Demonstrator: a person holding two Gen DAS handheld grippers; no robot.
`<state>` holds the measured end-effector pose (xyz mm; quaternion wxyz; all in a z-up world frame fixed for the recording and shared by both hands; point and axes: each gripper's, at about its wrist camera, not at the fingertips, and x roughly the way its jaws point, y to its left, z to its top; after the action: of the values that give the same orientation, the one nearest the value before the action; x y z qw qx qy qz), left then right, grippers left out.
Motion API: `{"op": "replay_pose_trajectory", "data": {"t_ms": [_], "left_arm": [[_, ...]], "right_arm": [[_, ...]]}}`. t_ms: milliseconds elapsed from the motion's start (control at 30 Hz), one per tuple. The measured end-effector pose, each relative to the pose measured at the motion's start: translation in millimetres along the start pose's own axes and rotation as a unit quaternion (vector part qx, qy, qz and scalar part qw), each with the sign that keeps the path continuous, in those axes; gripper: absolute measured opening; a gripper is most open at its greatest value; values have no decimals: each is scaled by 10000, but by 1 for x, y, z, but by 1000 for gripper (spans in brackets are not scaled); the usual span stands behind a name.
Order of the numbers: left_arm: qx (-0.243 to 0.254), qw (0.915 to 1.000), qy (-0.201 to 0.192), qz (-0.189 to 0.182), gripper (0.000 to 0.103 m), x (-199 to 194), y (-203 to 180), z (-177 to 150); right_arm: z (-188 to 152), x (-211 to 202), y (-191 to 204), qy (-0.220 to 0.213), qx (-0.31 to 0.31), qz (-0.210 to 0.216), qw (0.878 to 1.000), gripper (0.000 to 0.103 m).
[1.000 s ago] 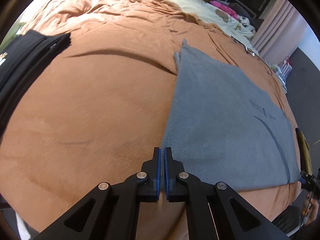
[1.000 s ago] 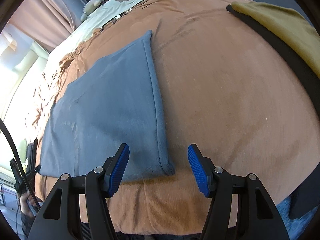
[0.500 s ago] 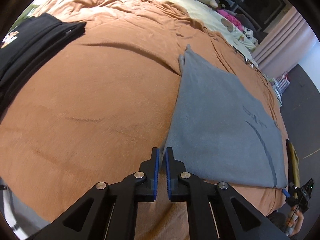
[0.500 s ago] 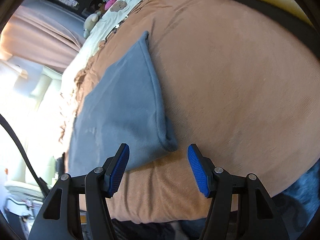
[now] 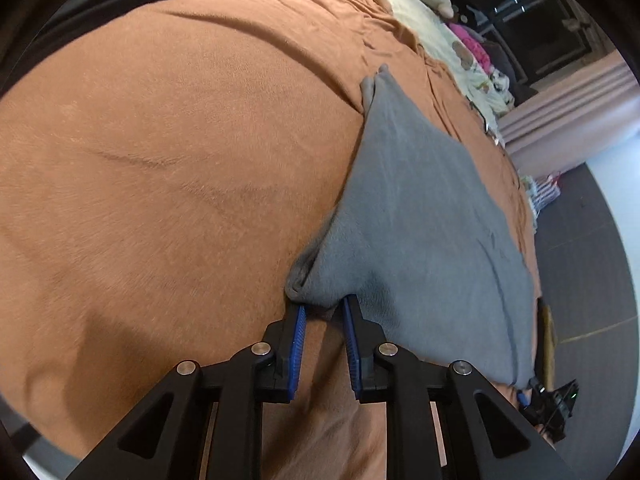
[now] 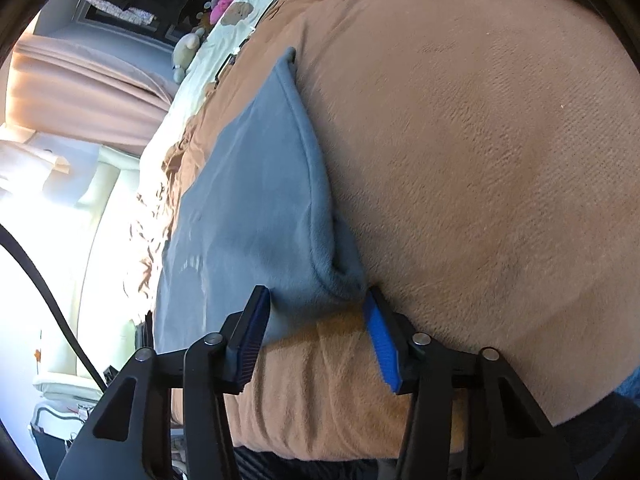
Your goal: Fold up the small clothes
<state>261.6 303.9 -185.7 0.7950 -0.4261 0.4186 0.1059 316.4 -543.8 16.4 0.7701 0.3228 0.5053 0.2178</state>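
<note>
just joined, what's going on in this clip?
A person with two handheld grippers is working on a grey garment spread on an orange-brown blanket. The left gripper has one near corner bunched between its partly open fingers. The right gripper, wide open, straddles the other near corner. Neither has clamped, and no fold has been made from this edge yet.

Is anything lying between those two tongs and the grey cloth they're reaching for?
Nothing visible. The left tongs and the right tongs, both open, each already straddle a near corner of the grey cloth. Only the bare brown blanket lies around it.
</note>
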Motion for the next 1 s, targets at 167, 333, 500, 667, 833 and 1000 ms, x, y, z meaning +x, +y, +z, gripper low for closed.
{"op": "replay_pose_trajectory", "data": {"t_ms": [167, 333, 500, 667, 833, 1000], "left_arm": [[-159, 9999, -24, -64, 21, 2, 1, 3], [-378, 9984, -61, -413, 45, -6, 3, -2], [-437, 9972, -163, -579, 56, -7, -2, -11], [-843, 9921, -263, -895, 58, -3, 3, -16], [-987, 9893, -351, -1020, 62, 0, -3, -30], [-812, 9917, -599, -796, 67, 1, -13, -27]], "right_arm": [[-6, 9, 11, -50, -125, -98, 9999, 47], [-13, 5, 8, -135, 40, 166, 9998, 47], [-16, 5, 4, -171, 61, 266, 9995, 47], [-17, 9, 3, -158, 31, 258, 9995, 47], [-13, 9, 2, -150, 53, 301, 9994, 47], [-14, 10, 3, -151, 23, 305, 9994, 47]]}}
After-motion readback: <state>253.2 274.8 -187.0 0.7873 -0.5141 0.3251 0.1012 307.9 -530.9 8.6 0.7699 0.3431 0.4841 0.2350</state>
